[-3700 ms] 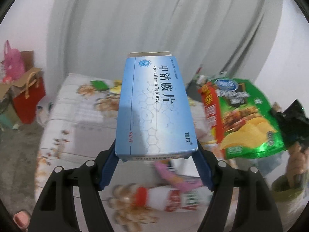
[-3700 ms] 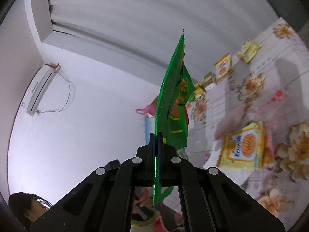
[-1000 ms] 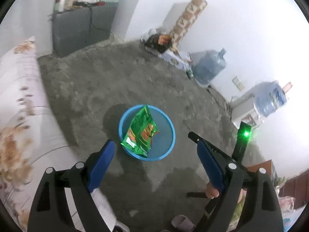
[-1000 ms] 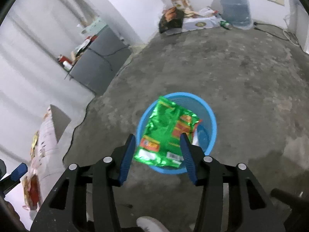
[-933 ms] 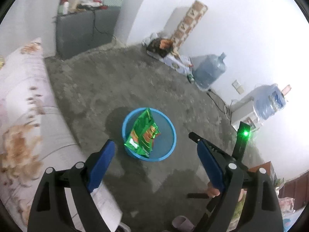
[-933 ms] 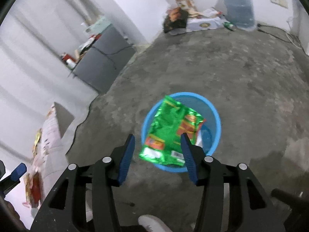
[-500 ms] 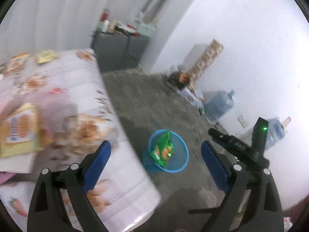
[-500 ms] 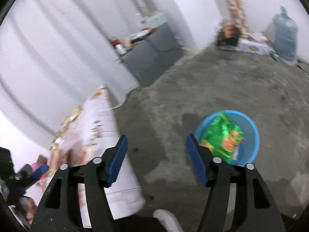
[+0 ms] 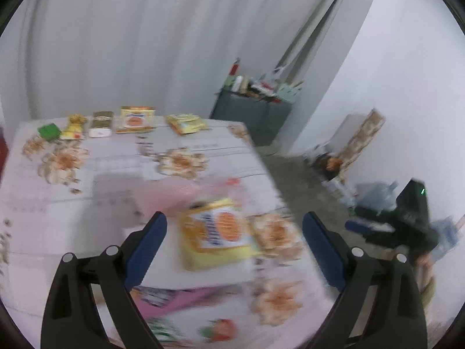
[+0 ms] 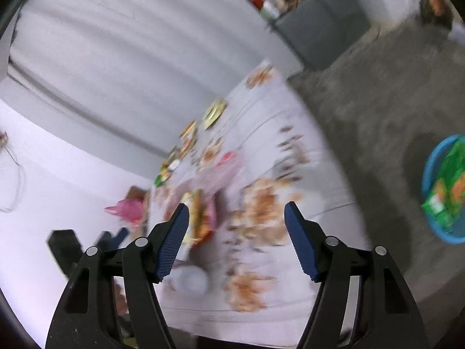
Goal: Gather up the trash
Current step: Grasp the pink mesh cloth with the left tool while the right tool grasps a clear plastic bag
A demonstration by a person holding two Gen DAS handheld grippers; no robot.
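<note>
left tool (image 9: 232,232) empty, yellow packet (image 9: 218,235) below

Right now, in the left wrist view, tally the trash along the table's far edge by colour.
Green: 1, the green box
Yellow: 3, the small wrapper, the orange-circled packet, the right-end packet
Olive-and-white: 1, the dark packet
Total: 5

Both grippers have turned away from the round blue plastic bin (image 10: 430,180) on the floor and now face the tabletop with the flowered cloth (image 9: 116,157) again. The shiny green snack bag (image 10: 449,183), clamped in the right gripper (image 10: 237,240) some seconds ago, now lies in that bin, which has slid to the right edge of the right wrist view. The left gripper (image 9: 234,245), which earlier held a blue and white tablet box, is now wide and empty above a yellow biscuit packet (image 9: 218,232); the right gripper's jaws have also widened, with nothing between them.
</note>
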